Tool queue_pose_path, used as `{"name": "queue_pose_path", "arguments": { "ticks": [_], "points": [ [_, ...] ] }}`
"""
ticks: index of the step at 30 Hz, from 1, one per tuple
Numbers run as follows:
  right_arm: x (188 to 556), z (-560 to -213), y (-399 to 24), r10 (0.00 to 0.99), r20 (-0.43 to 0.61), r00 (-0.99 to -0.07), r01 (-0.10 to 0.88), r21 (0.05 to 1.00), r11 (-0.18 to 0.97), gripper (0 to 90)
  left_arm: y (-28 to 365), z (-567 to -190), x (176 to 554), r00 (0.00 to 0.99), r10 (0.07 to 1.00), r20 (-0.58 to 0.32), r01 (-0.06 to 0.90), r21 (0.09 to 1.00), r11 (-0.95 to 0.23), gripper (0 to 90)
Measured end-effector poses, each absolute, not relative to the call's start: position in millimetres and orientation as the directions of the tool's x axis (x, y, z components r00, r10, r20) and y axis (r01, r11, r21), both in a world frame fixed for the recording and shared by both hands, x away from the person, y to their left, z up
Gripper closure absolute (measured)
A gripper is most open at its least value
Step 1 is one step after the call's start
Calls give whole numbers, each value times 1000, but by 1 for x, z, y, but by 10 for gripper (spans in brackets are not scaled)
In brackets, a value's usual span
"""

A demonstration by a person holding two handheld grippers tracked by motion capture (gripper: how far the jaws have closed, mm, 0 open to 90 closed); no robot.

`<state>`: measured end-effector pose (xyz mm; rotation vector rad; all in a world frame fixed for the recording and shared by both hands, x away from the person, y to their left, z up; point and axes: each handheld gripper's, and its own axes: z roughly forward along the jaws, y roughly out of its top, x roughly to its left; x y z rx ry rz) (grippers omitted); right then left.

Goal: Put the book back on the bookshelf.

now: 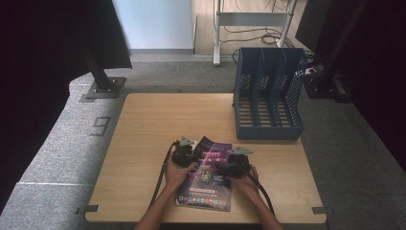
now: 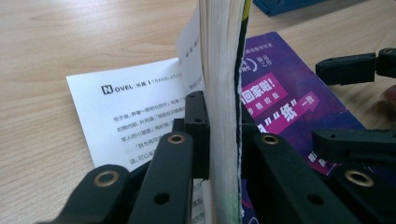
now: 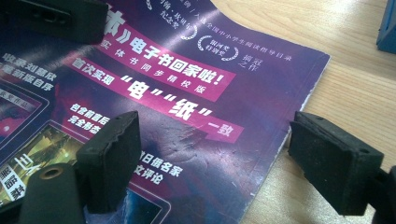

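A magazine [image 1: 207, 181] with a purple cover lies on the wooden table [image 1: 143, 139] near the front edge. My left gripper [image 1: 184, 155] is at its upper left corner. In the left gripper view the left gripper [image 2: 219, 112] is shut on a thick sheaf of the magazine's pages [image 2: 222, 65], held up on edge, while a white printed page [image 2: 135, 116] lies flat to the left. My right gripper [image 1: 231, 167] sits over the magazine's right side. In the right gripper view the right gripper [image 3: 219, 158] stands open, its pads astride the cover's [image 3: 187, 93] right edge.
A blue mesh file rack [image 1: 268, 96] with upright dividers stands at the table's back right. Black stands [image 1: 103, 81] and cables are on the grey carpet beyond the table. Bare wood spreads left of the magazine.
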<state>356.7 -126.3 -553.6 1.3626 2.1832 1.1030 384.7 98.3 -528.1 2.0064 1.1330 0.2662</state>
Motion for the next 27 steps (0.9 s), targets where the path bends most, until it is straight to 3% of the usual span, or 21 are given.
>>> {"name": "queue_pose_path", "arguments": {
  "ticks": [7,27],
  "points": [
    [357,-553,-127,868,114,-483,608,758,238,171,98,-526,382,591,784,-187,605,746,-278,860],
    [357,-541,-138,858,139,-494,583,785,209,186,100,-503,367,669,718,-192,506,826,-250,866]
  ]
}}
